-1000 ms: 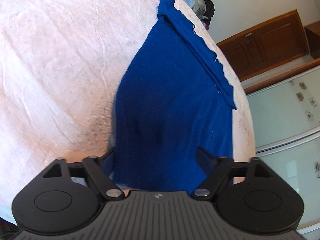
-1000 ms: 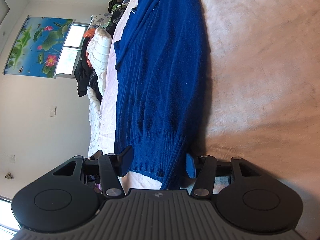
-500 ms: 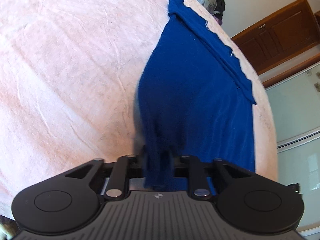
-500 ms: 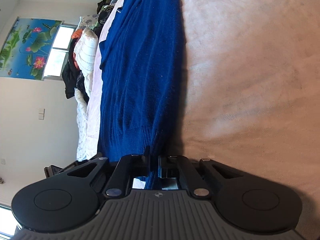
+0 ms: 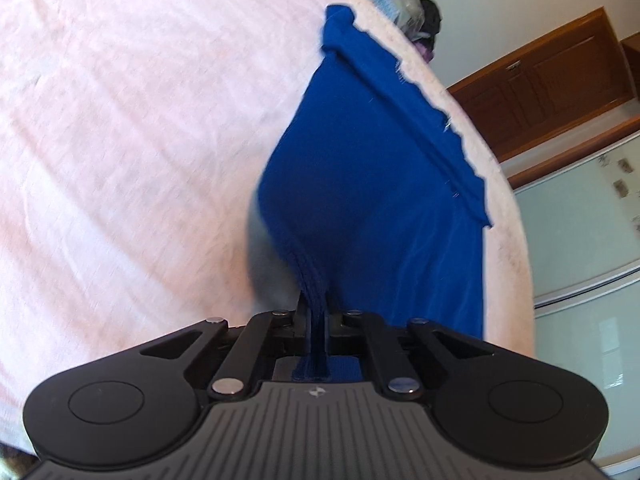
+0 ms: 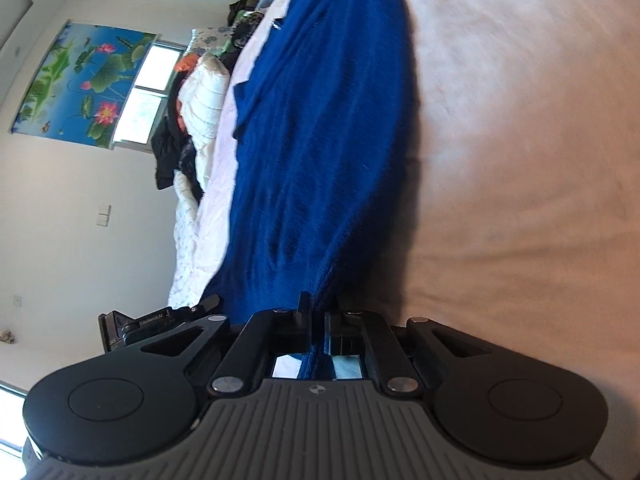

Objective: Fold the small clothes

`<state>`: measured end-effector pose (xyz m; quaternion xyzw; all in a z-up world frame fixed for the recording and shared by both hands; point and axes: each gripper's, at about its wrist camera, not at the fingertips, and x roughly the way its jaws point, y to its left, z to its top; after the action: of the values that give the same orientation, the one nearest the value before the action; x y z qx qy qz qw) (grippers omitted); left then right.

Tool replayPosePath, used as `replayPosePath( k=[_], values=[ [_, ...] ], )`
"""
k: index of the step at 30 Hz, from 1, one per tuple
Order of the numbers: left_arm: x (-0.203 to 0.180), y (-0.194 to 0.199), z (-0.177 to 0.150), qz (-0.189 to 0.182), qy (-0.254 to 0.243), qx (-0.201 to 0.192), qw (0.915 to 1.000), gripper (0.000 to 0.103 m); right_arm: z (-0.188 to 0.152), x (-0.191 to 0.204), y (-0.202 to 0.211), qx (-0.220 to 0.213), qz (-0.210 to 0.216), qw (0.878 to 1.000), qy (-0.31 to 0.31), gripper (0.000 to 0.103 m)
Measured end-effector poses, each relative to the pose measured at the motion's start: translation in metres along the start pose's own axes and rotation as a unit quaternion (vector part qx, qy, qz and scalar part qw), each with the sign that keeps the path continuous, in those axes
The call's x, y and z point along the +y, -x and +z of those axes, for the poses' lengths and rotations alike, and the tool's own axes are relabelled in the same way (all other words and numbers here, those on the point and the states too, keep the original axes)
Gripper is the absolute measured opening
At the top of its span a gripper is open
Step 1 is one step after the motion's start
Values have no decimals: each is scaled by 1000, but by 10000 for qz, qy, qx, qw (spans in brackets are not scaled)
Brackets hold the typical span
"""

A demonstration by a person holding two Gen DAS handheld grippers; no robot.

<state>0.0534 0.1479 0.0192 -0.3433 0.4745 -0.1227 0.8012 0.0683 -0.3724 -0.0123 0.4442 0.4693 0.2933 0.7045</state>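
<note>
Nearest the left wrist camera, the left gripper [image 5: 315, 314] had its black jaws pressed together on a bunched ribbed hem of the deep-blue knitted sweater [image 5: 372, 184], a strip of the knit running back between them toward the grey ribbed housing. The jaws had just been closing, with that cloth between them. From the pinch the sweater rose into a taut fold and then spread out flat over the pale pink wrinkled bedsheet [image 5: 120, 140]. Beyond the sweater's far end stood a brown wooden cabinet [image 5: 560, 80], and to the sweater's right a pale frosted-glass wardrobe door [image 5: 588, 248].

In the right wrist view, the right gripper [image 6: 319, 312] was likewise clamped on the sweater's [image 6: 320, 128] ribbed edge, the blue knit squeezed between the two black jaws, which had also just been closing on it. Ahead of the pinch the sweater stretched away along the pink sheet [image 6: 520, 140]. Left of the sweater lay a heap of white and dark clothes [image 6: 200, 120]; past that heap hung a blue lotus-flower picture [image 6: 88, 84] beside a bright window [image 6: 148, 92].
</note>
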Motion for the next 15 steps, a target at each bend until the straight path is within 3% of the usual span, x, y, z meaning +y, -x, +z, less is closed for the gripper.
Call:
replayPosePath(
  k=[7,15],
  values=[
    [-30,-9,63,-317,-126,-318,9989,5,75,33,0,-437,651,9967,208,8],
    [-85,-65,171,-452,-498,-722,9951,5,214,42,-33,-1038,849,9907,222,8]
  ],
)
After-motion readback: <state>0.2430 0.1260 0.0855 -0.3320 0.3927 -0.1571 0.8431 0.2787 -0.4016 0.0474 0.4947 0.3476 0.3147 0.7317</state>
